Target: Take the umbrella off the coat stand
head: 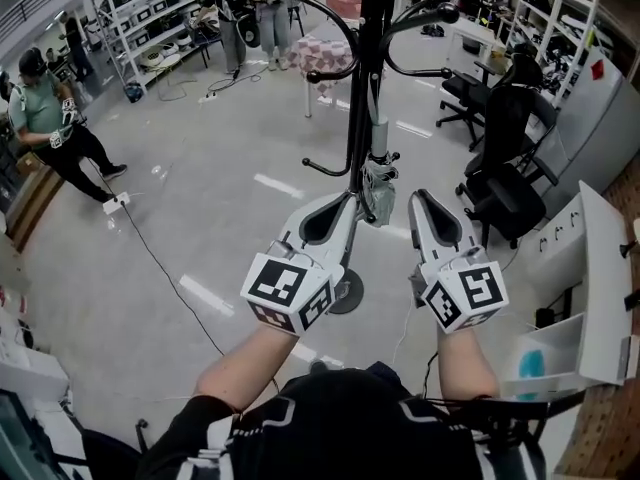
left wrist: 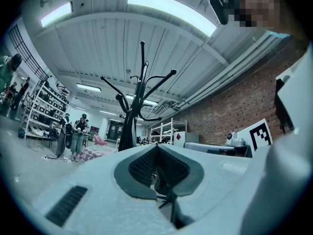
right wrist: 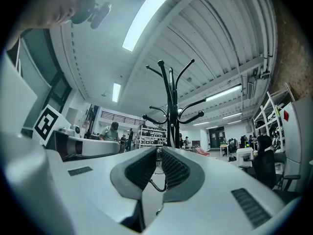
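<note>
Frankly, neither claw is ready: the left gripper (head: 350,200) is closed on nothing and the right gripper (head: 428,200) is barely parted. The folded umbrella (head: 378,190) hangs low on the coat stand (head: 372,58) between them. A sideways tug could snag it and rock the stand.

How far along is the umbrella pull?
Done: nothing yet. The umbrella hangs on the coat stand.
In hand: the left gripper and right gripper sit low on either side of it, both empty. The left jaws are together and the right jaws narrowly apart.
Left: grip the umbrella and lift it off.
</note>
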`<state>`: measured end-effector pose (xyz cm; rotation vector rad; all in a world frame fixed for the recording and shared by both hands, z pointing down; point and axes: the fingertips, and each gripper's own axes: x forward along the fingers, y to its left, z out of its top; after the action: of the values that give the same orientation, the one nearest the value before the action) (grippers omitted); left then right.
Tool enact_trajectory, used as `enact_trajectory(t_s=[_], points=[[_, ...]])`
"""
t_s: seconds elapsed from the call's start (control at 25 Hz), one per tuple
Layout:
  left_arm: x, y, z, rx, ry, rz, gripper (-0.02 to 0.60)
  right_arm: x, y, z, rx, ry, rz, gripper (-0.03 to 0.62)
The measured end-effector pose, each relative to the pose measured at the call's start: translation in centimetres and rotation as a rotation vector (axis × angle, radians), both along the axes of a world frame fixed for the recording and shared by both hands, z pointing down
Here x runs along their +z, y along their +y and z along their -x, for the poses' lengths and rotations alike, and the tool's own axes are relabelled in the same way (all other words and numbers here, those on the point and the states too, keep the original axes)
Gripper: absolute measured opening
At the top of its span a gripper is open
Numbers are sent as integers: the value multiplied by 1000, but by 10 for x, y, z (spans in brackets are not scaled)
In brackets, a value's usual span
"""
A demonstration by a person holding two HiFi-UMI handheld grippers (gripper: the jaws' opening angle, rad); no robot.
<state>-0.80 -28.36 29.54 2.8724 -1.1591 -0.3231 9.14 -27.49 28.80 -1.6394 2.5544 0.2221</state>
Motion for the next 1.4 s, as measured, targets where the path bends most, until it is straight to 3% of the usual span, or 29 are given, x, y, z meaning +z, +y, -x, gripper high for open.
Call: enact_trajectory(t_s=[0.44, 0.88, 1.04, 1.4], points=[[-5, -69, -7, 8, 6, -7, 11, -5, -70, 5, 4, 13, -2, 2], [-41, -129, -27, -65, -8, -60, 14, -29, -138, 7, -113, 35, -35, 9], [-47, -143, -39, -45, -22, -77, 87, -33, -159, 8, -160, 41, -38, 71], [-57, -178, -52, -77, -44, -79, 91, -29, -194, 17, -260, 74, -10, 71]])
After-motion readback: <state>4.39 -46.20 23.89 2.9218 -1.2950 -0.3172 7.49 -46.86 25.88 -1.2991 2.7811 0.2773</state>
